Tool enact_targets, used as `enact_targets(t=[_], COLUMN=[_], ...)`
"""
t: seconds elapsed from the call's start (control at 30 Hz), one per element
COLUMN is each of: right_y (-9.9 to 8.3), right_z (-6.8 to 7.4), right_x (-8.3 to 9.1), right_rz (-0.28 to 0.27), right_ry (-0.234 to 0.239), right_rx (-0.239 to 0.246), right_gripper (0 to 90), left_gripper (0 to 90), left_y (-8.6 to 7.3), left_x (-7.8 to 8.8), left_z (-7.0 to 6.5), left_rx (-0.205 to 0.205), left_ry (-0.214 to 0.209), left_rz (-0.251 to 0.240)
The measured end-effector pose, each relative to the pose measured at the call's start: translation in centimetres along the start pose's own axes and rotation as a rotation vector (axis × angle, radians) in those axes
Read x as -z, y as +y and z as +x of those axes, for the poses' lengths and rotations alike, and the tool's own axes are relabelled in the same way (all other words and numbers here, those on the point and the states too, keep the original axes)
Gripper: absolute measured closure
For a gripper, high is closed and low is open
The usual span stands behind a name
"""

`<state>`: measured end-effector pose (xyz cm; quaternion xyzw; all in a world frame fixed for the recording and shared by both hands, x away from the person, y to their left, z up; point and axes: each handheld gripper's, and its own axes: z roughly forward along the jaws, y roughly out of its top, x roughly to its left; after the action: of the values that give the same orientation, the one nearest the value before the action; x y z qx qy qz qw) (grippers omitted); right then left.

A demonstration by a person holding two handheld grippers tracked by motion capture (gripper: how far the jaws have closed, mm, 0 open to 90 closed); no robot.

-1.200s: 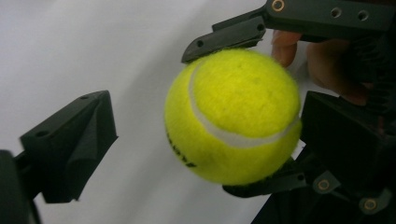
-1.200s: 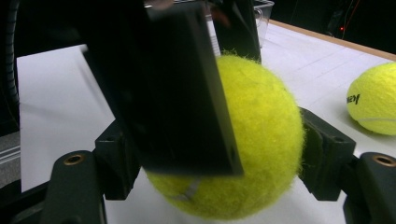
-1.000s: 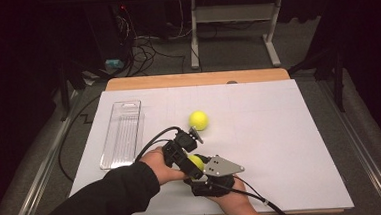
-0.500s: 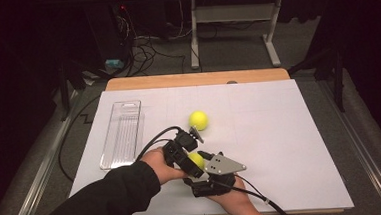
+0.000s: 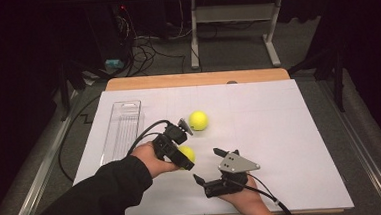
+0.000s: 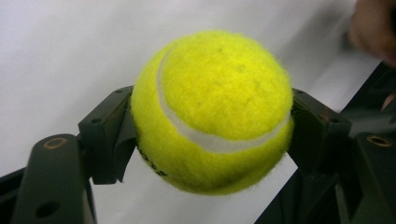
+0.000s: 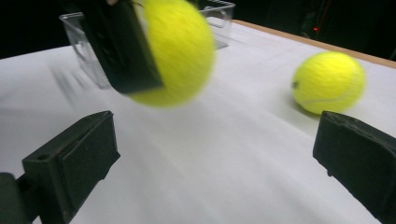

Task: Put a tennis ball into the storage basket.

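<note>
Clamping fuzzy yellow tennis ball (image 6: 212,112), left gripper (image 5: 177,149) mid-frame; right gripper (image 5: 216,165) lower centre, jaws just opened wide, empty; second yellow tennis ball (image 5: 198,120) above.

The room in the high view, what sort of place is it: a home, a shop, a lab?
Most likely a lab or test room set up for recording. A table covered in plain white paper stands in a dark space, loose cables trail over the floor behind it, and a bare metal stand waits at the back.
</note>
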<state>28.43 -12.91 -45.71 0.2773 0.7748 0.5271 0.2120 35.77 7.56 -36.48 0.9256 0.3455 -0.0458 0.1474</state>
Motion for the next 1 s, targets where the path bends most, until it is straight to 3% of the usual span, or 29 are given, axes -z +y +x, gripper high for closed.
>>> enact_targets(t=[0.57,0.77,1.0], right_y=[-2.1,-2.8,-3.4], right_z=[-3.9,-5.1,-6.1], right_x=[3.9,5.4,6.8], right_rz=[0.034,0.042,0.044], right_ry=[-0.131,-0.172,-0.204], right_rx=[-0.015,-0.028,-0.036], right_gripper=[0.0,0.0,0.0], left_gripper=[26.1,26.0,26.0], left_y=[-2.1,-3.0,-4.3], left_x=[2.9,4.3,5.9], left_z=[3.9,5.9,8.9], left_rx=[0.079,0.117,0.19], left_ry=[0.065,0.087,0.119], left_rz=[0.016,0.025,0.021])
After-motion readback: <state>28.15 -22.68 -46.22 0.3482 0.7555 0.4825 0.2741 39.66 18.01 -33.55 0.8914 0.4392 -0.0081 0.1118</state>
